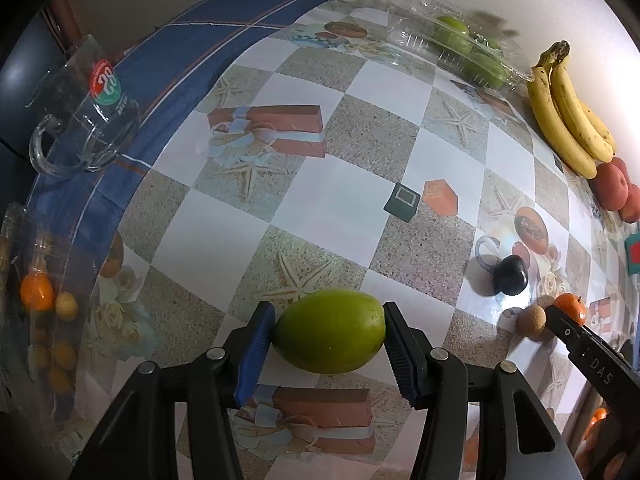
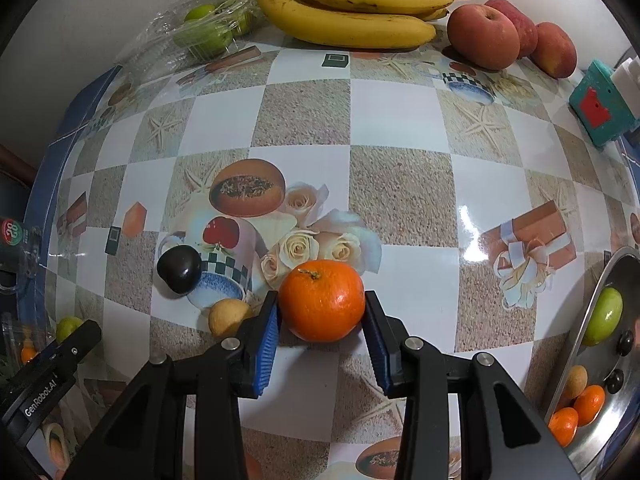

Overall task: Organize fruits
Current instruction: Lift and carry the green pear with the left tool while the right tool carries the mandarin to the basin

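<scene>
1. Between the blue pads of the left tongs (image 1: pixel 330 338) lies a green fruit (image 1: pixel 331 331); both pads press its sides, so these tongs are clenched on it. It appears to rest on the surface (image 1: pixel 312 200), though contact beneath it cannot be confirmed.
2. Between the pads of the right tongs (image 2: pixel 322 322) sits an orange (image 2: pixel 322 300), stem upward; the pads meet its flanks, so these tongs are grasping it.
3. Just left of the right tongs lies a small tan fruit (image 2: pixel 226 316), close beside the left pad; whether they touch cannot be told.
4. Slightly beyond that, a dark plum (image 2: pixel 179 269) rests on the surface, apart from the tan fruit.
5. To the right of the right tongs, a metal pan (image 2: pixel 624 432) at the edge of view reflects or holds green and orange fruit; which cannot be told.
6. Left of the left tongs, a clear container (image 1: pixel 44 320) holds small orange and yellow fruit.
7. Farther left stands a glass mug (image 1: pixel 86 120) on a blue cloth (image 1: pixel 188 64).
8. Far beyond the right tongs lie bananas (image 2: pixel 352 4), with red apples (image 2: pixel 484 36) to their right.
9. Far left, beside the bananas, a clear plastic box (image 2: pixel 200 36) contains green fruit.
10. Far right stands a teal block (image 2: pixel 600 104).
</scene>
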The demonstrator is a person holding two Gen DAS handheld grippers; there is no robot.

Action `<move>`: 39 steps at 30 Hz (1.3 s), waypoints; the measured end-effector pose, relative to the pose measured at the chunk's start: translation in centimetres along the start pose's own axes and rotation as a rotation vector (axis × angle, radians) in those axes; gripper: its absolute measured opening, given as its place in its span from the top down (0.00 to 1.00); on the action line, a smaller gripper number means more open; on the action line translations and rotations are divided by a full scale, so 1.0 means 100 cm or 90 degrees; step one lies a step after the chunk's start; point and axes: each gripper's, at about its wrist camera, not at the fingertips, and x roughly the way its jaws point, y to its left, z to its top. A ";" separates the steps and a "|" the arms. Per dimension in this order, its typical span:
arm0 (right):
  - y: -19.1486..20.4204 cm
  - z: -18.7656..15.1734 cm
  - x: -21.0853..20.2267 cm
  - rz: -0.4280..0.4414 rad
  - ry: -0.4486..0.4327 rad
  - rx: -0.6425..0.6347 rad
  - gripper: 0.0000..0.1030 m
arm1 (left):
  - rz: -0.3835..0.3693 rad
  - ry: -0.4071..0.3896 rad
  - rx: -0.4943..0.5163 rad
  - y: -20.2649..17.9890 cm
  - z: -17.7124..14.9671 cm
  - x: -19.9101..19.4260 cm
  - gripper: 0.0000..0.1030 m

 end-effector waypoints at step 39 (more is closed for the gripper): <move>-0.175 -0.097 -0.120 -0.028 -0.148 0.245 0.61 | -0.102 -0.044 0.250 -0.183 -0.068 -0.059 0.44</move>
